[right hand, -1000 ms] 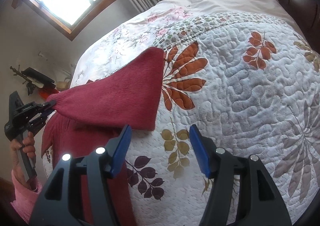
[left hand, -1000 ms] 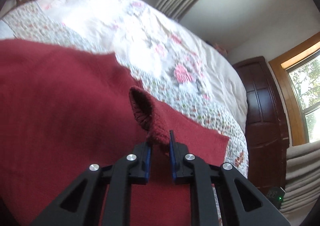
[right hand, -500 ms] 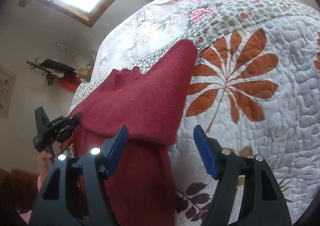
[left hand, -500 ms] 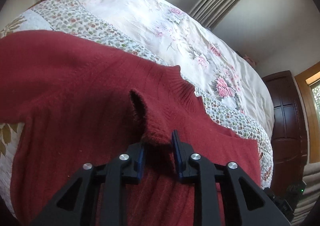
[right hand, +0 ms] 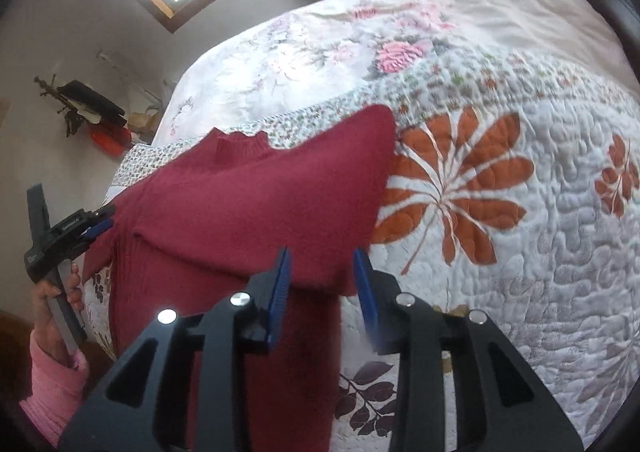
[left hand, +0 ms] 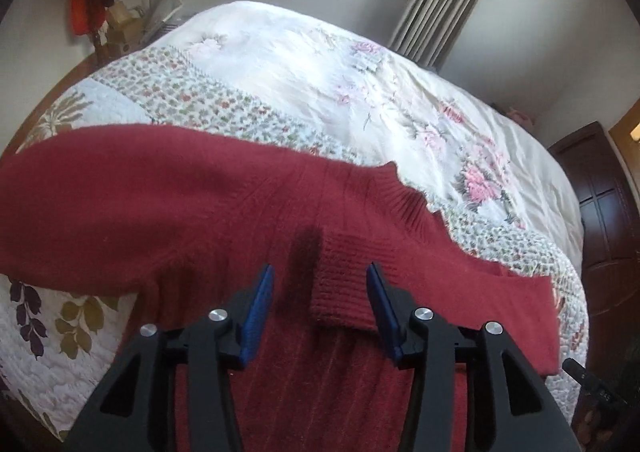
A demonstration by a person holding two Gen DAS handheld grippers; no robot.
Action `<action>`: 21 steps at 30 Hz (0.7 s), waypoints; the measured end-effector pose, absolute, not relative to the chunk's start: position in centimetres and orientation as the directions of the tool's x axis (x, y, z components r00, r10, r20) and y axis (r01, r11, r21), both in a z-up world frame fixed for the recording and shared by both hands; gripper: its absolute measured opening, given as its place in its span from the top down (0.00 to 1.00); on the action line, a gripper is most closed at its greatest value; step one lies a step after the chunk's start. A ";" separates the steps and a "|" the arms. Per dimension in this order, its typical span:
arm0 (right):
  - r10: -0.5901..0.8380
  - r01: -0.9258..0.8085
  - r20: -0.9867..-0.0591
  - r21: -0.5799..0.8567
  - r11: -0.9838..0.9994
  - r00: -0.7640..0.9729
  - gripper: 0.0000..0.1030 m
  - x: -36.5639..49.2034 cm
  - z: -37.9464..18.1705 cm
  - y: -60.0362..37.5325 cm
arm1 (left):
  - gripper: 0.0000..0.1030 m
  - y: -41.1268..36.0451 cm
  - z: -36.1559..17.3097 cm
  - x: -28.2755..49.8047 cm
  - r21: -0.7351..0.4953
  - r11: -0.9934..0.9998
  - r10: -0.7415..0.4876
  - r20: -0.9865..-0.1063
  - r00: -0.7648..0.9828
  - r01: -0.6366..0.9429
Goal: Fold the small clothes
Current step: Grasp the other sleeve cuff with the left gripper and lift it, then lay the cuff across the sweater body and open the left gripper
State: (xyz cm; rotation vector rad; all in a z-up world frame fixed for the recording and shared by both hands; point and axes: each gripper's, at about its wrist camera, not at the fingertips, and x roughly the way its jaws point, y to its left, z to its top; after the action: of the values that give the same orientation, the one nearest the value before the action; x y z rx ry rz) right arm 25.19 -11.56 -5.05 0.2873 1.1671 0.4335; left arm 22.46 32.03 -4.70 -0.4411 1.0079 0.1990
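One bed (left hand: 304, 63) fills both views, its floral quilt (right hand: 520, 211) spread under a dark red sweater (left hand: 140, 203) that lies flat on the near part, collar toward the far side and body running back toward the person. Its long axis runs near to far. A sleeve (right hand: 280, 211) is folded across the chest, and its ribbed cuff (left hand: 344, 284) rests on the body, directly ahead of the left tongs (left hand: 320, 292), whose blue pads stand wide apart on either side of the cuff without gripping it. At the sweater's right edge, the right tongs (right hand: 322, 272) are also open, more narrowly, straddling the lower fold of the sleeve but not closed on it. Both tools are close to the cloth; the right one looks nearer the unfolded side seam, so the next fold probably falls to it.
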 end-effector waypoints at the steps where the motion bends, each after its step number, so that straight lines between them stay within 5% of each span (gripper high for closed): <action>1: 0.493 -0.194 -0.808 0.454 0.870 0.321 0.68 25.4 -4.4 -11.0 | 0.48 31.5 -4.1 22.8 -0.289 0.897 -0.071 -0.841 0.537 -0.334; 7: 0.494 -0.164 -0.832 0.467 0.869 0.252 0.65 26.9 -6.4 -8.9 | 0.46 28.4 -6.1 25.6 -0.367 0.891 -0.210 -0.855 0.473 -0.267; 21: 0.440 -0.099 -0.860 0.430 0.897 0.259 0.61 25.9 -9.0 -8.3 | 0.45 26.9 -9.9 25.6 -0.277 0.938 -0.173 -0.896 0.408 -0.210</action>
State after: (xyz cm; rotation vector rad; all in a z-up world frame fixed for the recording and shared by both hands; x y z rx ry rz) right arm 25.91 -8.32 -9.04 0.3163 1.2618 0.3734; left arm 25.57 26.95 -9.85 -0.3755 1.1576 0.0242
